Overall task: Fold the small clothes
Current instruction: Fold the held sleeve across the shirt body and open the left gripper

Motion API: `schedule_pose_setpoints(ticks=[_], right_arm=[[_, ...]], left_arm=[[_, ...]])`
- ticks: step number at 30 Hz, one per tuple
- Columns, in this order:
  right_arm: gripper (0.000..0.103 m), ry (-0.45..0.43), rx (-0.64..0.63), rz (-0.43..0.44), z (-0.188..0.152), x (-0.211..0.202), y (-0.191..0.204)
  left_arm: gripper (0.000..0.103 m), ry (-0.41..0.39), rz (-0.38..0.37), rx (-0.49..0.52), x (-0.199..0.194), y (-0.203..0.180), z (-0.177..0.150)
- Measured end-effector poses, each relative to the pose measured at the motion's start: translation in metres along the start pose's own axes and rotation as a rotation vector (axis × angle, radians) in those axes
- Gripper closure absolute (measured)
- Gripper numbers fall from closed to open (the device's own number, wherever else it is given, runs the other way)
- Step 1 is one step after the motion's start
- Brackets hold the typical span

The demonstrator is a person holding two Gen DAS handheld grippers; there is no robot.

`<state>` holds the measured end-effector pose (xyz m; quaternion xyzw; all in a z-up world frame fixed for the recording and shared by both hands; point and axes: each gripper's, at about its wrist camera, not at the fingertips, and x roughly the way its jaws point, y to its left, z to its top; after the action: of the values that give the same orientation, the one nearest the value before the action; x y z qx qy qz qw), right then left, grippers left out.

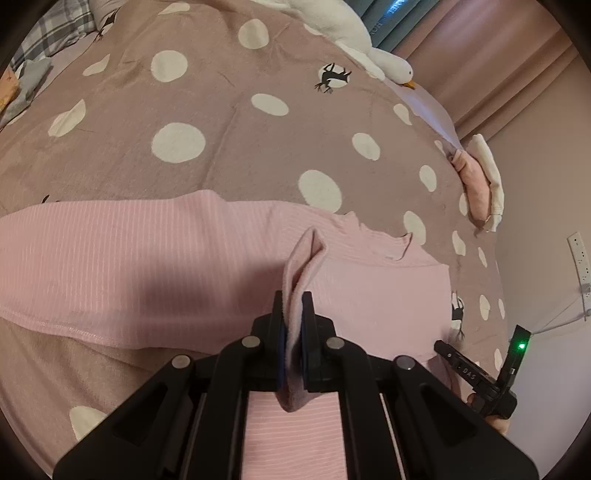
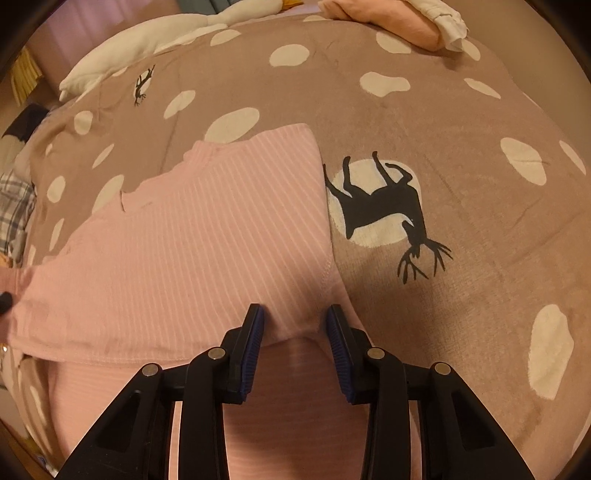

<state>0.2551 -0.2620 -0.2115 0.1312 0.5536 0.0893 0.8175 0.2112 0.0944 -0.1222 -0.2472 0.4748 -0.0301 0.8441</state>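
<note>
A pink ribbed top (image 1: 147, 254) lies spread on a mauve polka-dot bedspread (image 1: 207, 110). My left gripper (image 1: 293, 306) is shut on a pinched fold of the pink top, which stands up between the pads. In the right wrist view the same pink top (image 2: 192, 236) lies flat, its neckline toward the far left. My right gripper (image 2: 295, 317) is open, with a hem corner of the top lying between its blue-padded fingers (image 2: 255, 332). The right gripper's body also shows in the left wrist view (image 1: 484, 376) at the lower right.
Folded pink and white clothes (image 1: 480, 181) sit near the bed's right edge, also in the right wrist view (image 2: 399, 18). A white goose plush (image 1: 354, 40) lies at the far side. Plaid and grey fabric (image 1: 48, 40) lies at the far left. A reindeer print (image 2: 384, 206) marks the bedspread.
</note>
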Motion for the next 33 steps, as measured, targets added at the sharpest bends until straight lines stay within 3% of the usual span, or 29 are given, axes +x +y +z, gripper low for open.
schedule_pose_setpoints(ticks=[9,20,33], right_arm=[[0.065,-0.003,0.001,0.001,0.0,0.0,0.001],[0.065,-0.009,-0.007,-0.019,-0.001,0.001,0.003],[0.065,-0.018,-0.014,-0.044,-0.002,0.002,0.007]], left_arm=[[0.097,0.032,0.056,0.005,0.016,0.013,-0.012],[0.096,0.06,0.067,-0.03,0.028,0.029,-0.02],[0.089,0.076,0.13,-0.027,0.04,0.044,-0.032]])
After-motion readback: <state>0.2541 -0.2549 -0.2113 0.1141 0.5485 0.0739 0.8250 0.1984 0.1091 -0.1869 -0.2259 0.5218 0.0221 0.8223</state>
